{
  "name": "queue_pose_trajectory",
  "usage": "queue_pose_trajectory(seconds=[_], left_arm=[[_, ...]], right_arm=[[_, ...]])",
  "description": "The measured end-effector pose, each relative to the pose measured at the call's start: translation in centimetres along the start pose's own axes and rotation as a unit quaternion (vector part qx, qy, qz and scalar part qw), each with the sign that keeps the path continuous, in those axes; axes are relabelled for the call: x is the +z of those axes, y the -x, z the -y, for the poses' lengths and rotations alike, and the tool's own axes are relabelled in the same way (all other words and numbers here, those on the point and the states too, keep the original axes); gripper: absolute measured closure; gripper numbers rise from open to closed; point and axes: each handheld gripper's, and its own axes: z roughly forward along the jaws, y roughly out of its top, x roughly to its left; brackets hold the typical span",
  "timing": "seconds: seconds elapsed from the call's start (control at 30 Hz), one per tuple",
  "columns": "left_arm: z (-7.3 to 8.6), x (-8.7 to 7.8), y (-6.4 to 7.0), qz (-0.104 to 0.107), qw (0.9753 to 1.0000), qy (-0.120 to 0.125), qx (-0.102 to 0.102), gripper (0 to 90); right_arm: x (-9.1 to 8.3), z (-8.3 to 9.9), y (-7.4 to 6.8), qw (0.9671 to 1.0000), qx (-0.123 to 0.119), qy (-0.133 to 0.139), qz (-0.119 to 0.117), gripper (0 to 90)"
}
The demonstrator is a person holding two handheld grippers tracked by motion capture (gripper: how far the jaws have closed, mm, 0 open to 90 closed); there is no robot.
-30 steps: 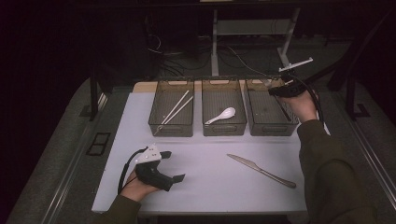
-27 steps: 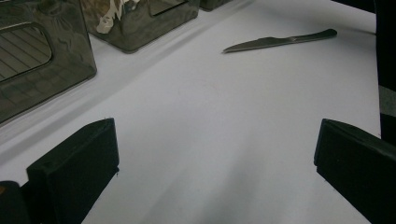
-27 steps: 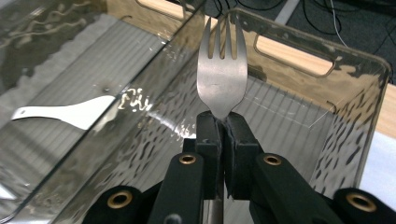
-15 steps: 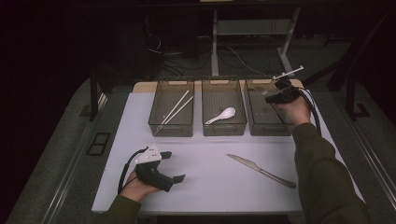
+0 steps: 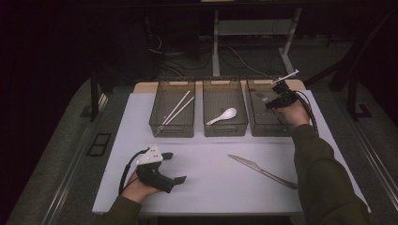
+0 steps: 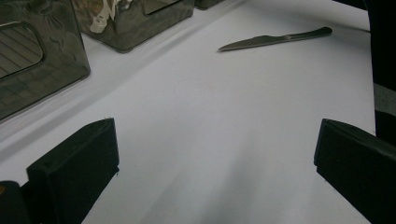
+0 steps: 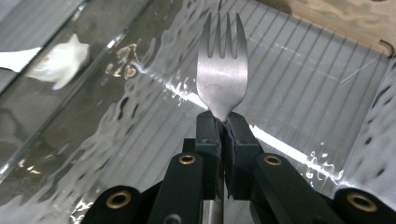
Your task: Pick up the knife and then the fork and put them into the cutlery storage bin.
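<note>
Since the earlier frames the right claw (image 5: 274,97) has drawn back and lowered a little over the right-hand bin (image 5: 267,123), while the left claw (image 5: 171,167) has stayed put on the tabletop (image 5: 206,187)

From the high view, three dark see-through bins sit in a row at the far side of the white tabletop. The left bin (image 5: 172,123) holds a pair of chopsticks (image 5: 176,108), the middle bin (image 5: 224,126) a white spoon (image 5: 222,116). The right claw hangs above the right-hand bin, with the handle of the fork (image 5: 287,76) sticking up and away behind the hand. A knife (image 5: 263,171) lies flat on the tabletop near the person's right sleeve, well apart from the bins. The left claw rests low near the front edge, held in the left hand (image 5: 138,190)

In the left gripper view, the two black jaws stand wide apart with nothing between them, bare white tabletop beneath. The knife (image 6: 275,38) lies farther off, and bin walls show at the upper left

In the right gripper view, the jaws are clamped tight on the neck of the fork (image 7: 222,77), tines pointing away over the ribbed floor of the right-hand bin (image 7: 327,93). The white spoon (image 7: 58,59) shows blurred through the bin wall at the left
</note>
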Motion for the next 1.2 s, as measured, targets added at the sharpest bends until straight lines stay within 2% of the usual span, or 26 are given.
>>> queue_pose_trajectory(seconds=[0.23,0.37,0.47,0.67,0.8,0.87,0.97,1.03,1.07,1.2], left_arm=[[0.0,0.0,0.0,0.001,1.0000,0.000,0.001,0.0],[0.0,0.0,0.0,0.000,1.0000,0.000,0.000,0.0],[0.0,0.0,0.0,0.001,1.0000,0.001,0.001,0.0],[0.0,0.0,0.0,0.001,1.0000,0.000,0.001,0.0],[0.0,0.0,0.0,0.001,1.0000,0.000,0.001,0.0],[0.0,0.0,0.0,0.000,1.0000,0.000,0.000,0.0],[0.0,0.0,0.0,0.000,1.0000,0.000,0.001,0.0],[0.0,0.0,0.0,0.000,1.0000,-0.001,0.000,0.0],[0.0,0.0,0.0,-0.001,1.0000,-0.001,0.001,0.0],[0.0,0.0,0.0,-0.001,1.0000,-0.002,0.000,0.0]], right_arm=[[1.0,0.0,0.1,0.9995,0.006,-0.029,0.005,84.1],[1.1,-0.1,0.1,0.9995,0.007,-0.032,0.004,83.3],[1.1,-0.1,0.2,0.9994,0.014,-0.032,0.002,78.0],[0.6,-0.1,0.3,0.9997,0.020,-0.010,0.000,68.0],[0.0,-0.2,0.4,0.9997,0.025,0.008,-0.004,58.4],[-0.4,-0.2,0.4,0.9995,0.028,0.017,-0.005,57.6],[-1.0,-0.2,0.4,0.9986,0.036,0.034,-0.020,55.1],[-1.4,-0.2,0.3,0.9983,0.027,0.045,-0.025,50.2],[-1.7,-0.2,0.2,0.9984,0.022,0.048,-0.020,49.7],[-2.8,-0.2,-0.3,0.9977,0.015,0.059,-0.030,47.6]])
